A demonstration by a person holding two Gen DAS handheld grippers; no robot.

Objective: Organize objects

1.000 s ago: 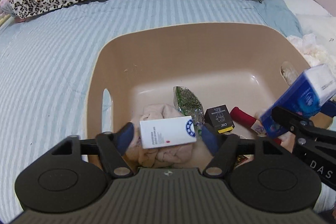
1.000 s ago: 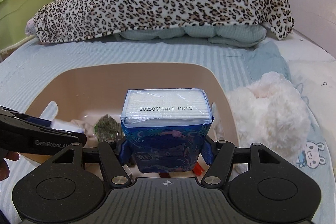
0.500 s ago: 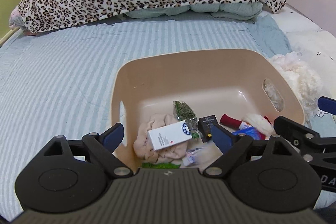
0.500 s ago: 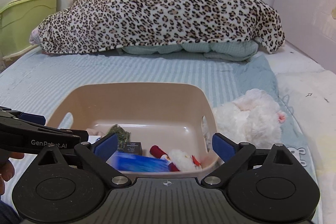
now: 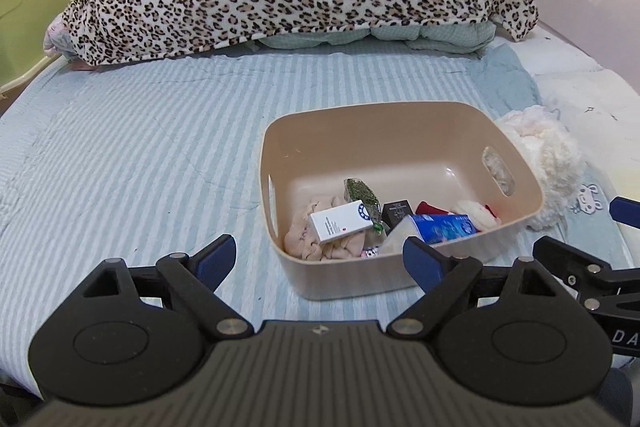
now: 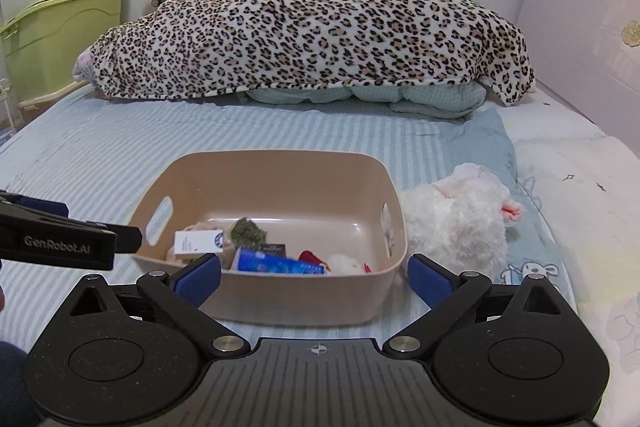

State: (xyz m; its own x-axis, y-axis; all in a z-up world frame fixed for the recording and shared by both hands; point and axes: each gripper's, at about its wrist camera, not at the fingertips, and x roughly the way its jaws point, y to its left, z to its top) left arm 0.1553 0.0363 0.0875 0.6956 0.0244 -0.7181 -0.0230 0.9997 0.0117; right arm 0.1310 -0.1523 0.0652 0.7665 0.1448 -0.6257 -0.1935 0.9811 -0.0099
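Observation:
A beige plastic bin [image 5: 400, 115] [image 6: 280, 299] sits on the striped bed. Inside lie a white box [image 5: 340, 221] [image 6: 198, 242], a blue tissue pack [image 5: 442, 227] [image 6: 276, 262], a green packet [image 5: 362, 193] [image 6: 248, 231], a small black box [image 5: 397, 210], a beige cloth [image 5: 304, 241] and a red-and-white item [image 5: 478, 215] [image 6: 344, 263]. My left gripper [image 5: 320, 257] is open and empty, held back from the bin's near wall. My right gripper [image 6: 314, 273] is open and empty, just short of the bin's near wall.
A white plush toy [image 6: 460, 223] [image 5: 548, 163] lies against the bin's right side. A leopard-print blanket [image 6: 312, 35] is heaped at the head of the bed. Green storage boxes [image 6: 60, 39] stand at the left. A pale wall panel [image 6: 580, 59] runs along the right.
Both grippers opened and let go: the white box and the blue tissue pack now lie in the bin. Both grippers have drawn back and up from the bin.

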